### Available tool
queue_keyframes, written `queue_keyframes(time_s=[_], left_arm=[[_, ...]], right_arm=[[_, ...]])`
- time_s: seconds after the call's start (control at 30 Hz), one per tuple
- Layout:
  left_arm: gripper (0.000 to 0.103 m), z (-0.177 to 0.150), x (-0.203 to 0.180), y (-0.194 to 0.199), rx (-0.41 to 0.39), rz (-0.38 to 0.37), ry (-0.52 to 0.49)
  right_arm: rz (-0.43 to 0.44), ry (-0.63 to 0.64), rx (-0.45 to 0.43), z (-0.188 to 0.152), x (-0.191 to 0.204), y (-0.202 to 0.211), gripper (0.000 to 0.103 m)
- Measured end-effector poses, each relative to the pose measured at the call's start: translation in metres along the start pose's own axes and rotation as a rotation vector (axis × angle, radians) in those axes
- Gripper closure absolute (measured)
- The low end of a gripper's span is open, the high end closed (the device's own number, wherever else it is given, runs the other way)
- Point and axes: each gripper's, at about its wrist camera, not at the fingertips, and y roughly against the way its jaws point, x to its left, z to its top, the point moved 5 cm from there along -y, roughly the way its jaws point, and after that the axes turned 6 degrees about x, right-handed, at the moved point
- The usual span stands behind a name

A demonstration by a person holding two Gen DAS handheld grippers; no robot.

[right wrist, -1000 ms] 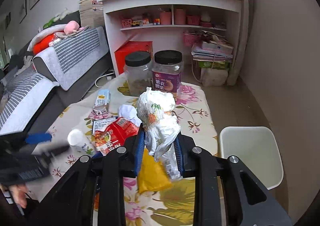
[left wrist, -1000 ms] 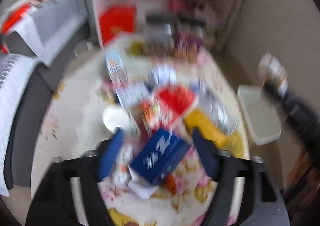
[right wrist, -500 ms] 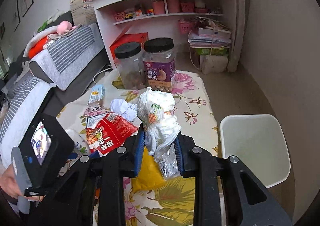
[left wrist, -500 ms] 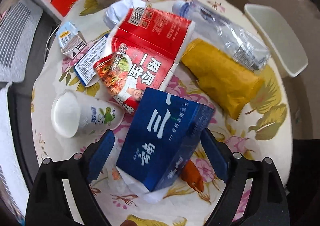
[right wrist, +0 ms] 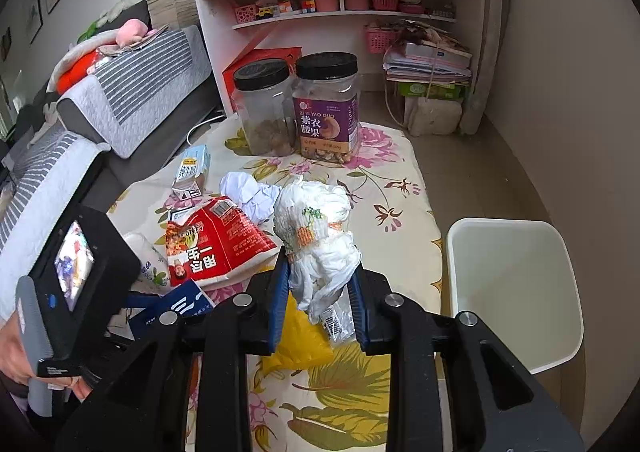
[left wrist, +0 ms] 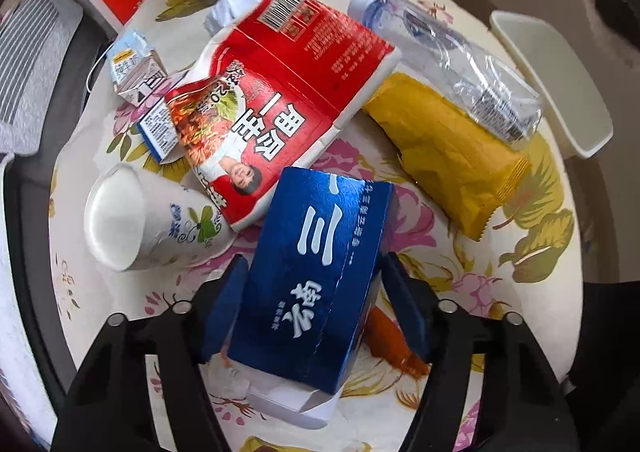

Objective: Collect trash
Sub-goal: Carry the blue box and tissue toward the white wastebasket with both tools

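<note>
left wrist view: the left gripper (left wrist: 312, 292) straddles the blue carton (left wrist: 316, 272), one blue finger on each long side, close against it or touching; whether they press it i cannot tell. the blue carton lies on the flowered tablecloth (left wrist: 532, 252), and a white paper flap sticks out from under its near end. just left of the blue carton a white paper cup (left wrist: 140, 220) lies on its side. beyond the blue carton, touching its far end, lies a red noodle wrapper (left wrist: 280, 92). right of the blue carton lies a yellow snack bag (left wrist: 448, 156), and past that a crushed clear plastic bottle (left wrist: 452, 64). far left of the blue carton a small milk carton (left wrist: 138, 72) lies tipped over.

right wrist view: the right gripper (right wrist: 318, 292) is clamped on a crumpled white plastic bag (right wrist: 316, 236), which bulges up above the fingers, held over the table. past the blue carton (right wrist: 176, 308), at the table's far end, two black-lidded jars (right wrist: 296, 104) stand side by side. off the table's right edge sits a white trash bin (right wrist: 516, 284).
</note>
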Motion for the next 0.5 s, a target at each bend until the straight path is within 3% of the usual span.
queue_keyframes(time_s=[0.5], left_arm=[[0.046,-0.012,-0.001,0.060,-0.238,-0.028,0.147]], right_arm=[[0.013,-0.009,-0.043,0.000,-0.004,0.018,0.077]])
